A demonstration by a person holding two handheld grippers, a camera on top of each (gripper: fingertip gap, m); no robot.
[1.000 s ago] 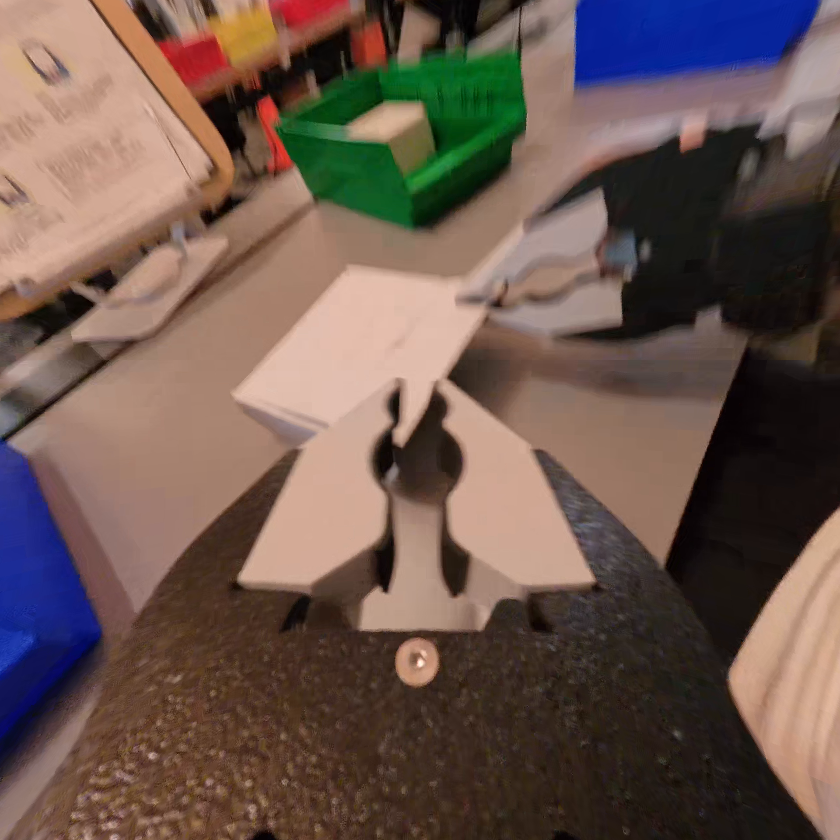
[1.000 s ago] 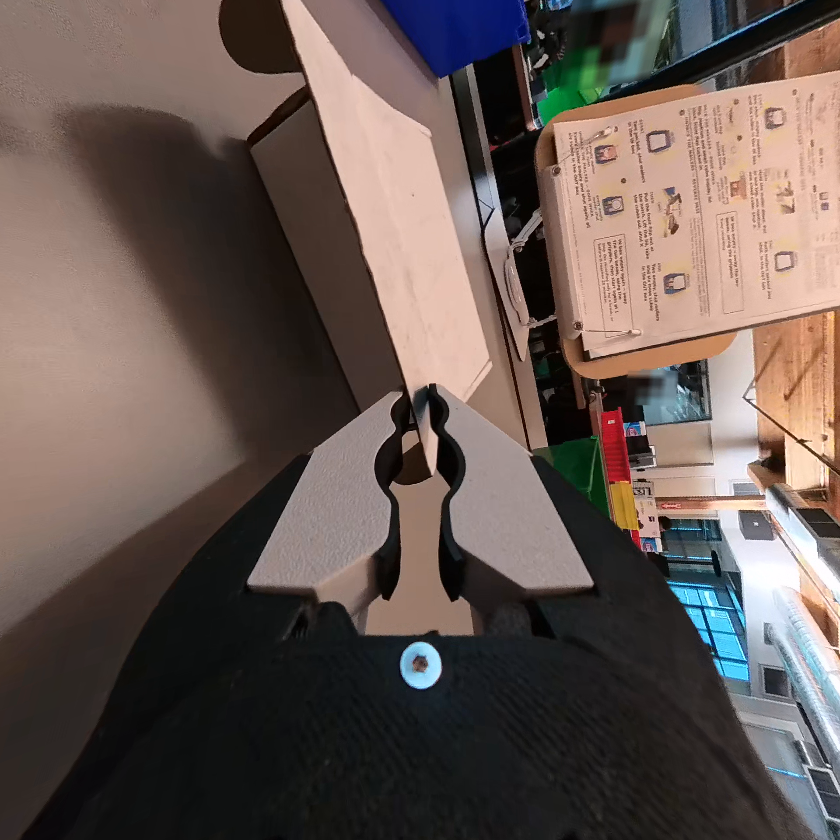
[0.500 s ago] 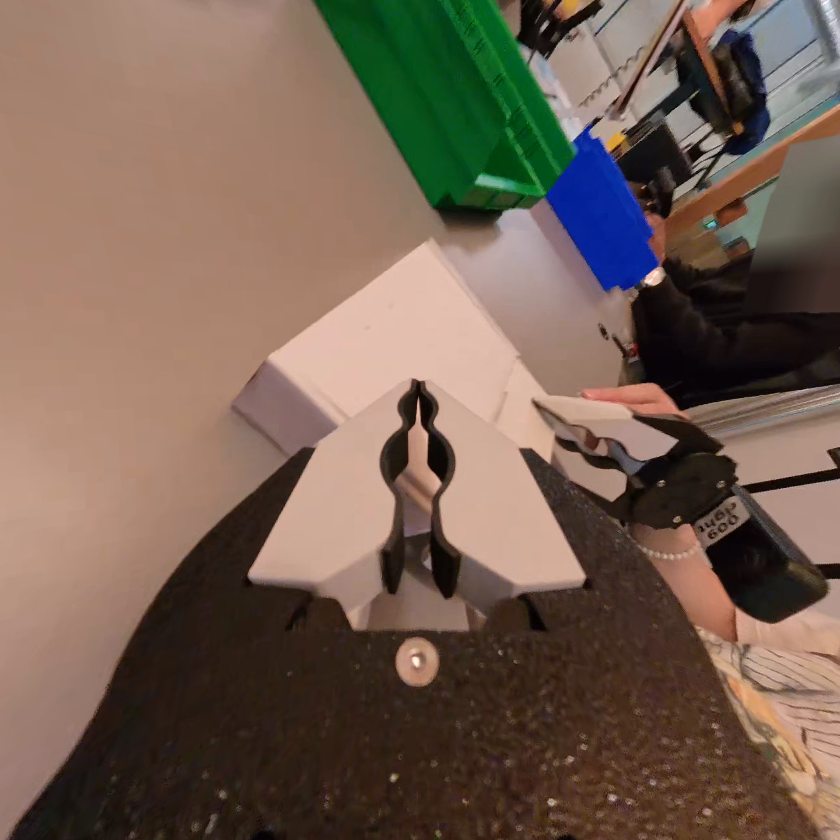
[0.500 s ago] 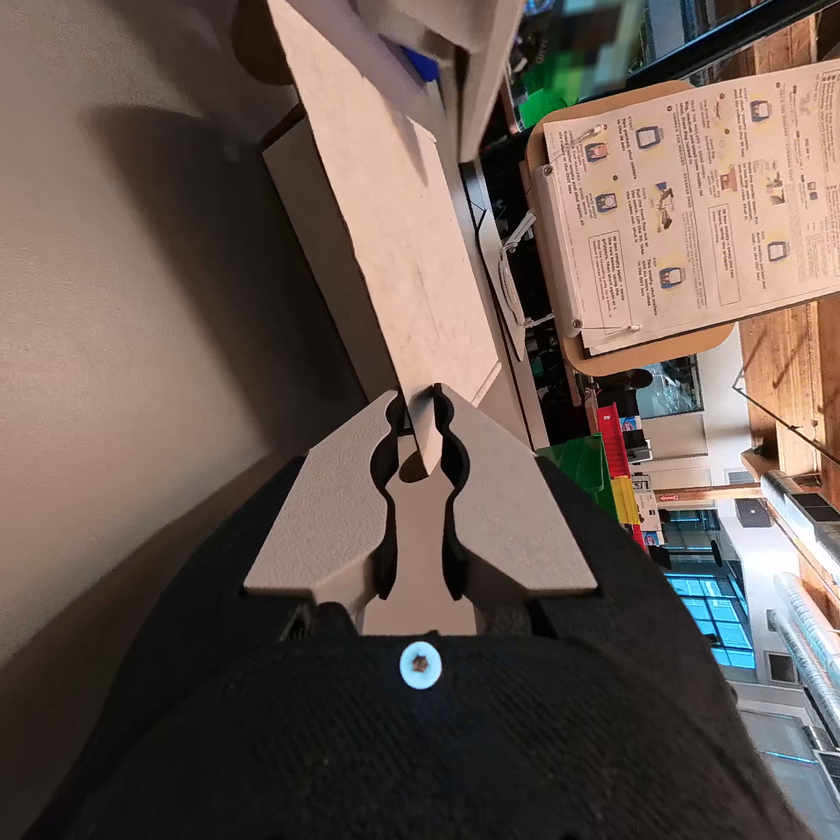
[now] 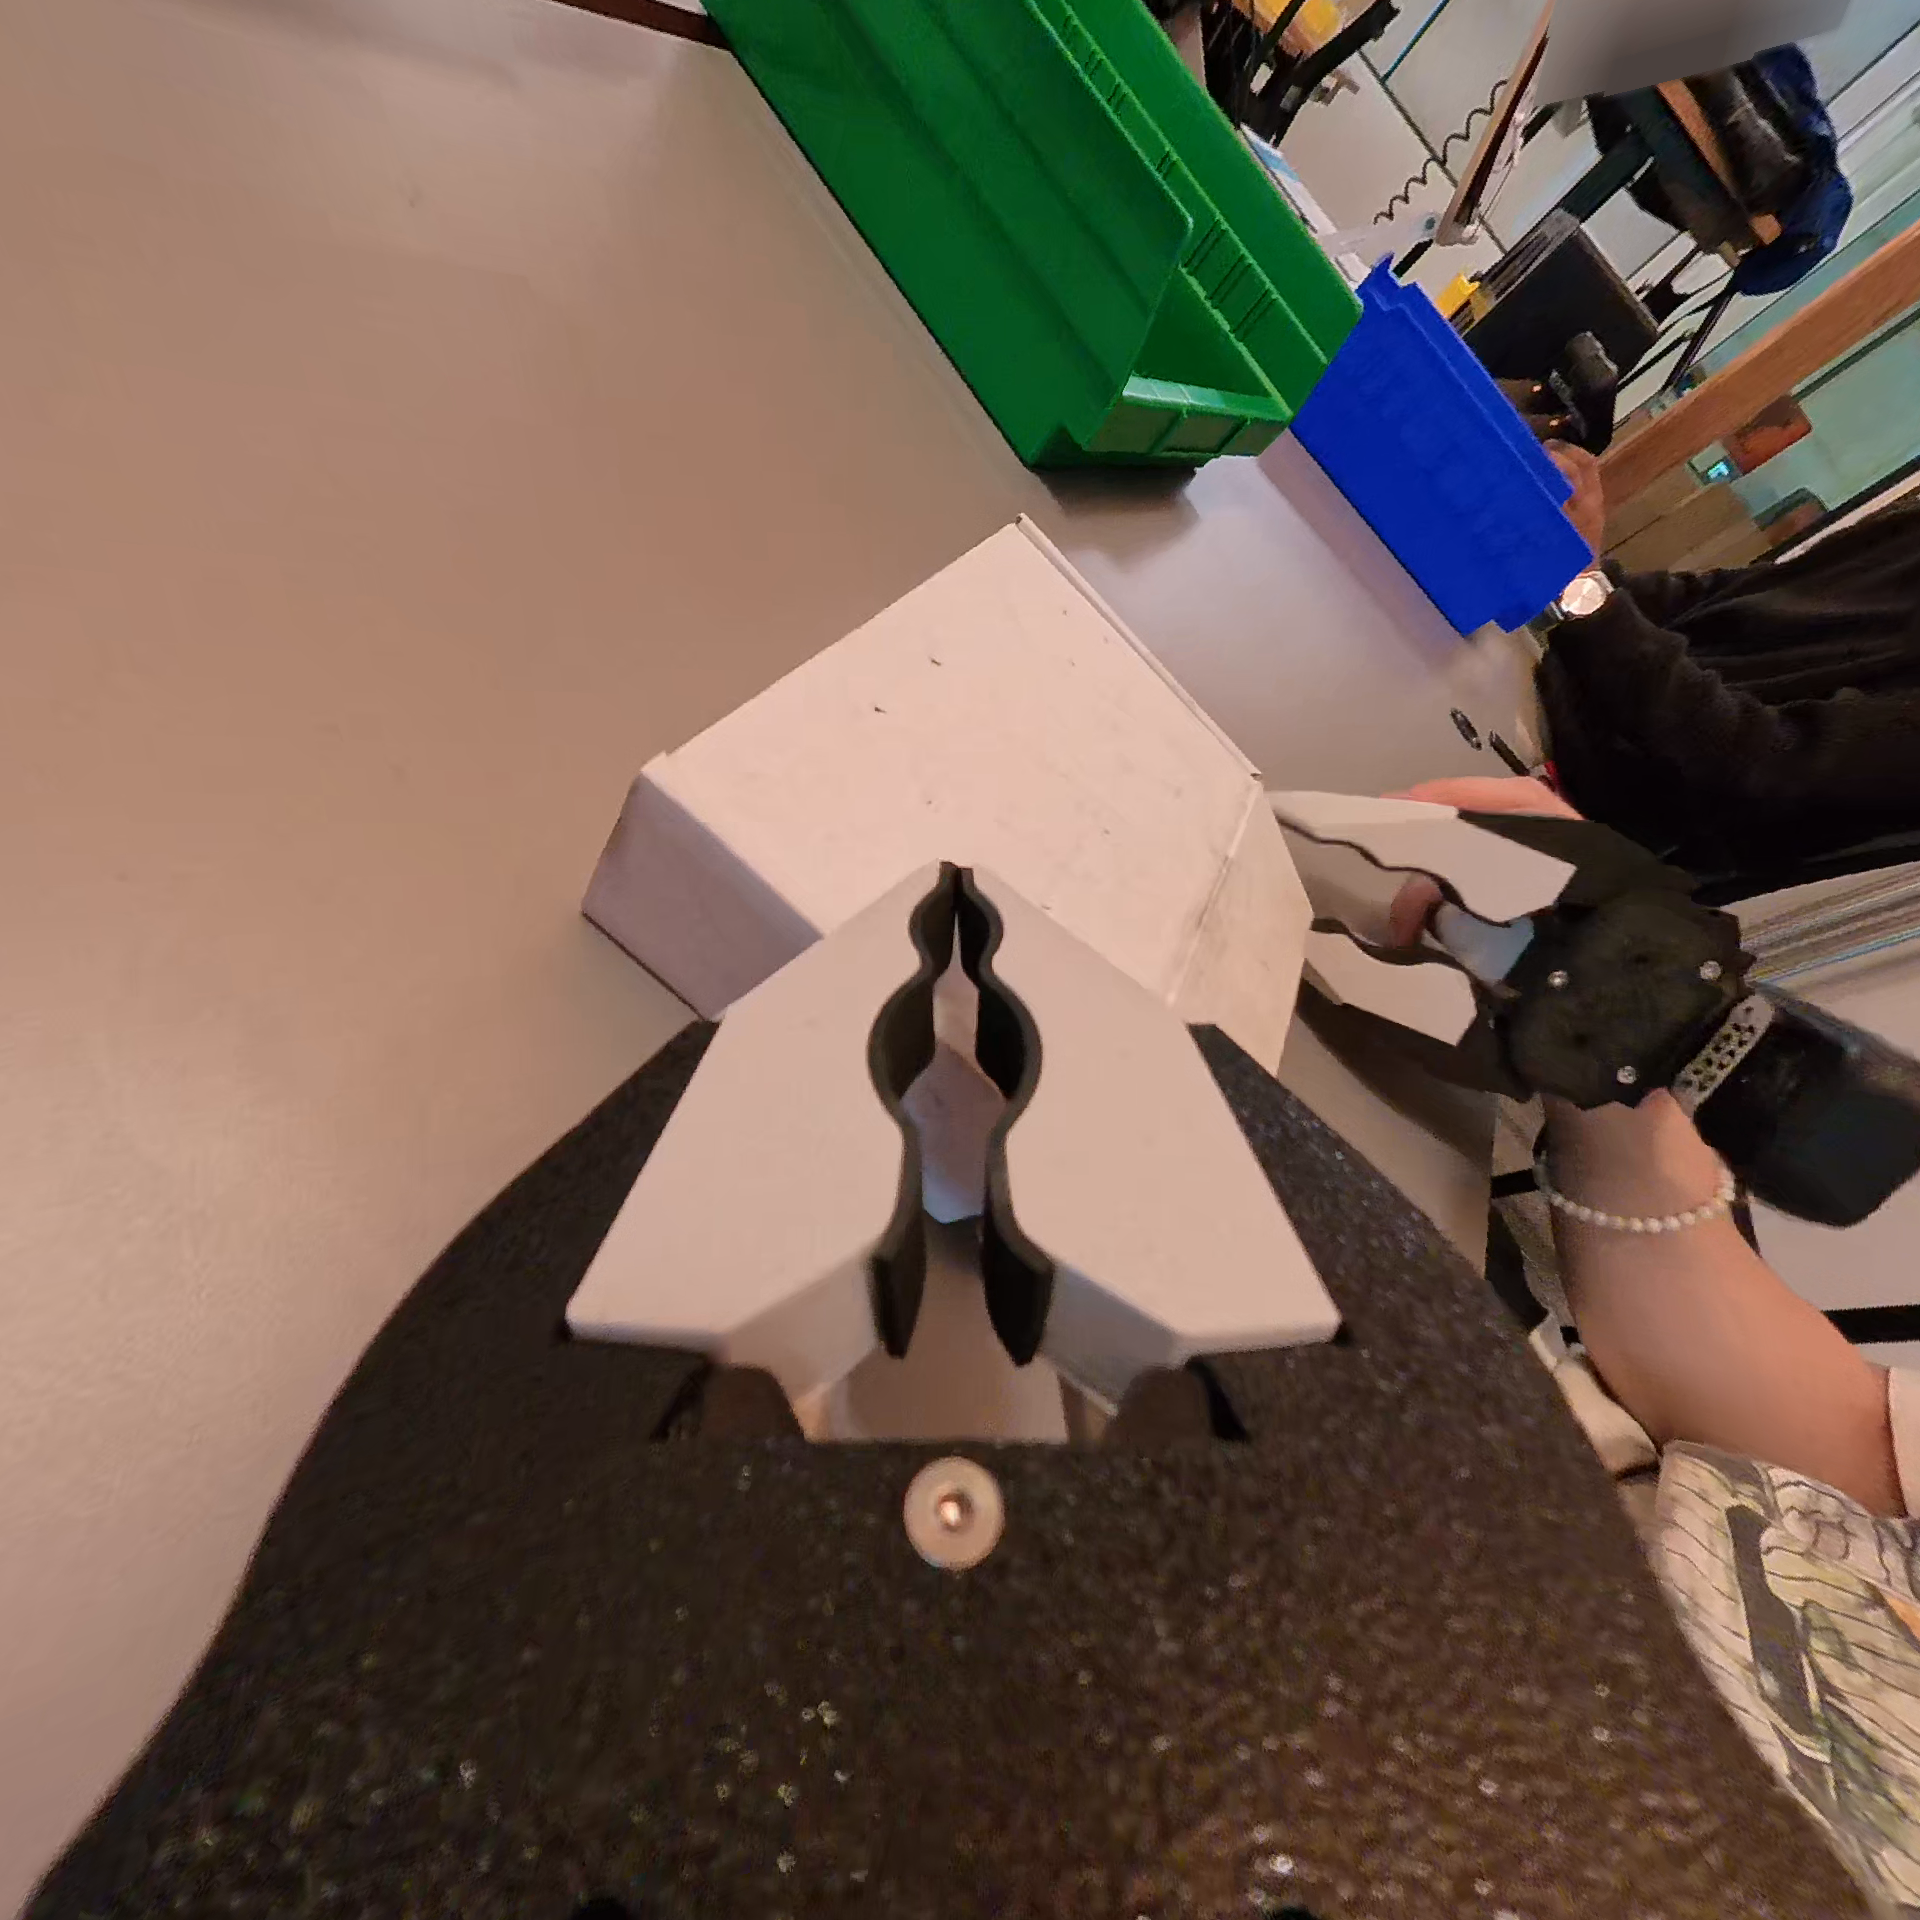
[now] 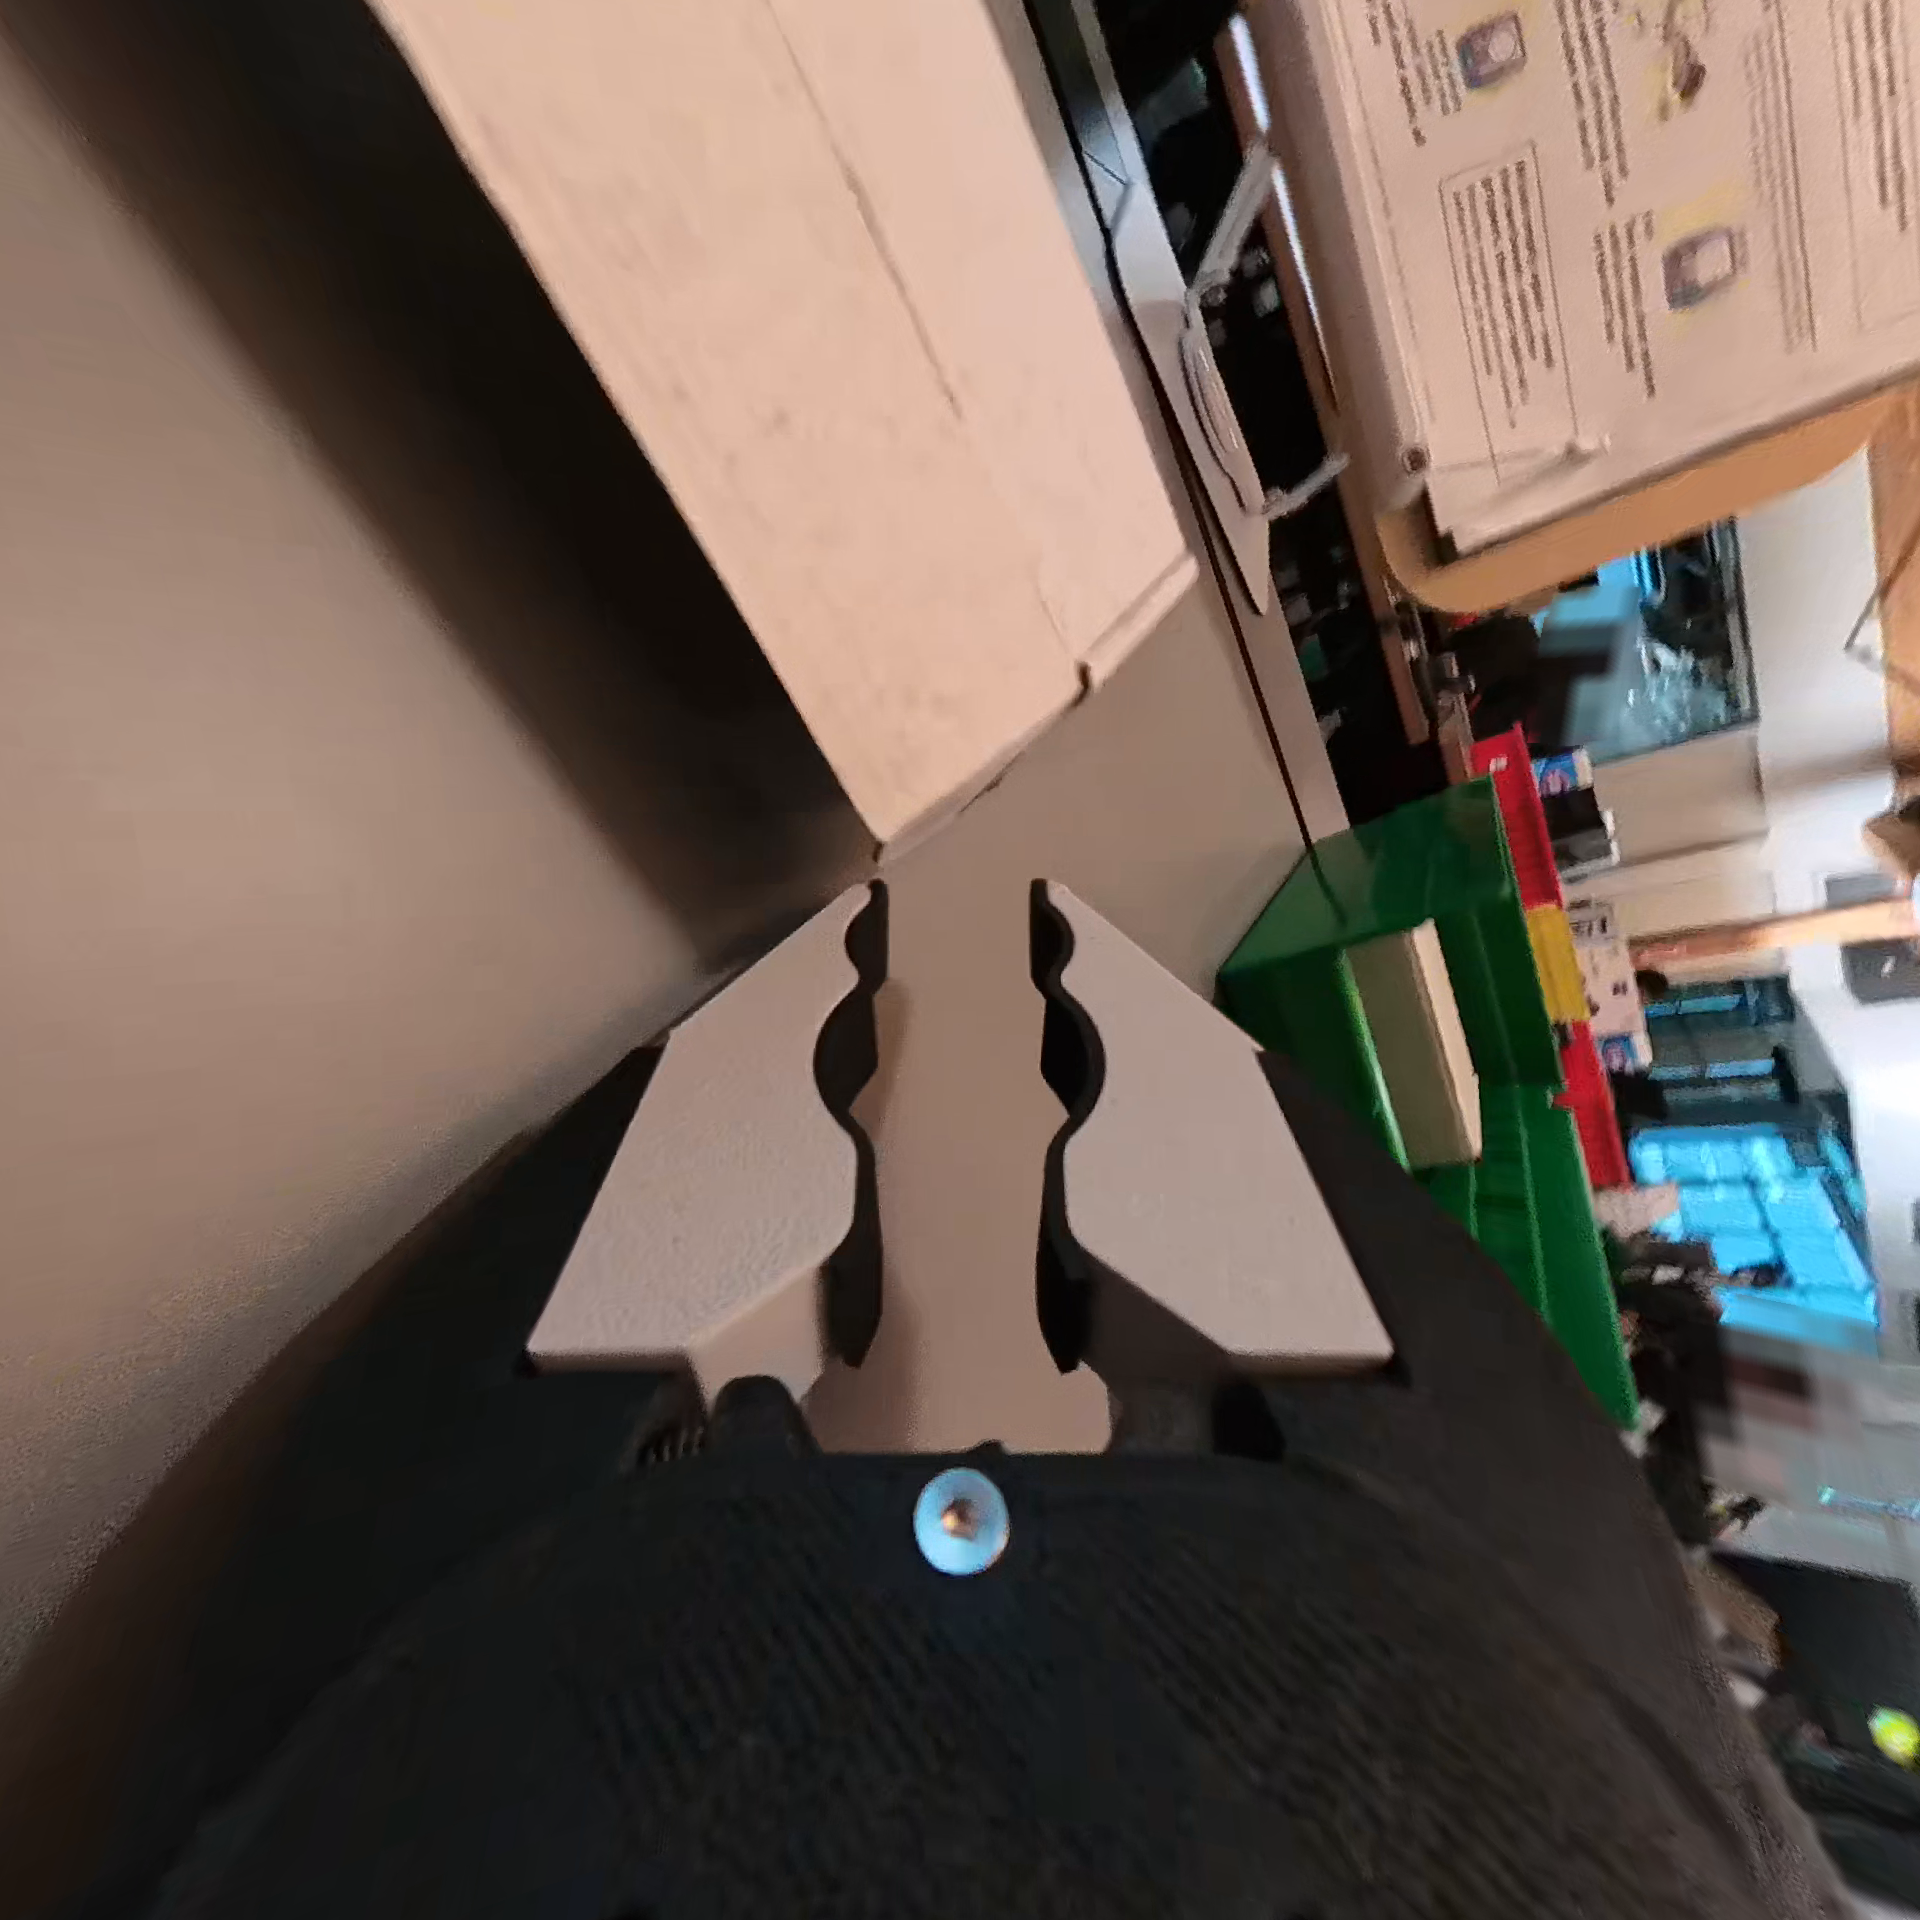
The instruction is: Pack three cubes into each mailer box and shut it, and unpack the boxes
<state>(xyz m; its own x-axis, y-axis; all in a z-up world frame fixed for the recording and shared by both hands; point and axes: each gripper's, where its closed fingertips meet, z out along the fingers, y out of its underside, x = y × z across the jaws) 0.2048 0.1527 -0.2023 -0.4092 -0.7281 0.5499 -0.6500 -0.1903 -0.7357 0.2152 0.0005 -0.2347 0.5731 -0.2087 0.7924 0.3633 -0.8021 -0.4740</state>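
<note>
- Box [image 5: 966, 748] lies closed on the table [image 5: 312, 520], just ahead of both grippers.
- Left gripper [image 5: 954, 883]: tips pinched together at the box's near edge; grip on a flap unclear.
- Right gripper [image 6: 954, 899]: narrowly parted, empty, just short of the box corner.

The left gripper [image 5: 954, 883] has its jaws closed, tips meeting. The right gripper [image 6: 954, 896] has its jaws parted, gripping nothing; a hand [image 5: 1621, 1184] with a bracelet holds it.

mailer box [image 6: 831, 364]: top cropped | contents hidden | background blurred
</note>
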